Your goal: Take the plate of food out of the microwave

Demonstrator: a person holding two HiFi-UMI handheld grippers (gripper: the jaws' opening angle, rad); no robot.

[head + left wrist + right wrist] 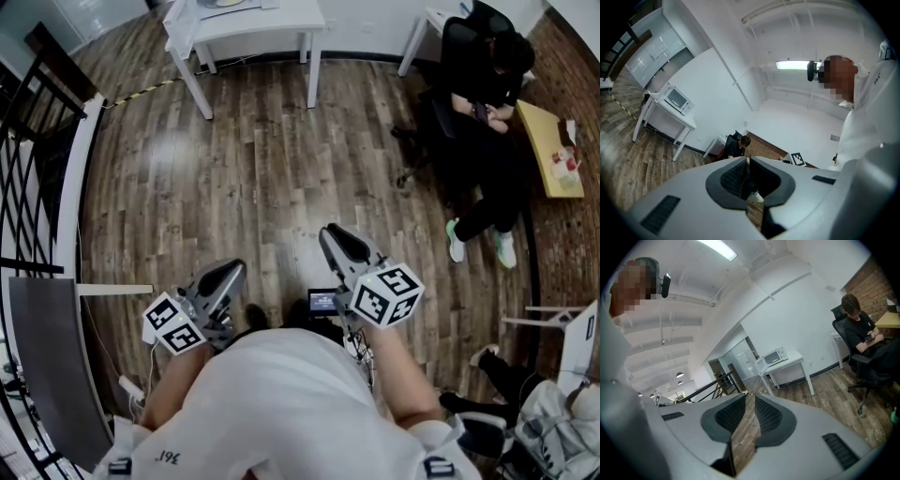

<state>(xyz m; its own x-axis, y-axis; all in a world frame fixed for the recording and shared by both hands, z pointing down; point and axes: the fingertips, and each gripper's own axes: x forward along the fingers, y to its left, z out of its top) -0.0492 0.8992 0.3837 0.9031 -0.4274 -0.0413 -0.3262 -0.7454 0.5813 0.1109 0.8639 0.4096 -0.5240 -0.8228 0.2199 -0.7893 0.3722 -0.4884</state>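
Head view: left gripper and right gripper hang over the wood floor, well apart from the white counter at the far end.

Left gripper view: its fingers are pressed together on nothing. The microwave sits far off on the counter.

Right gripper view: its fingers are a little spread and empty. No plate shows; it is likely inside the microwave. Walk close first, then open the fingers wide.
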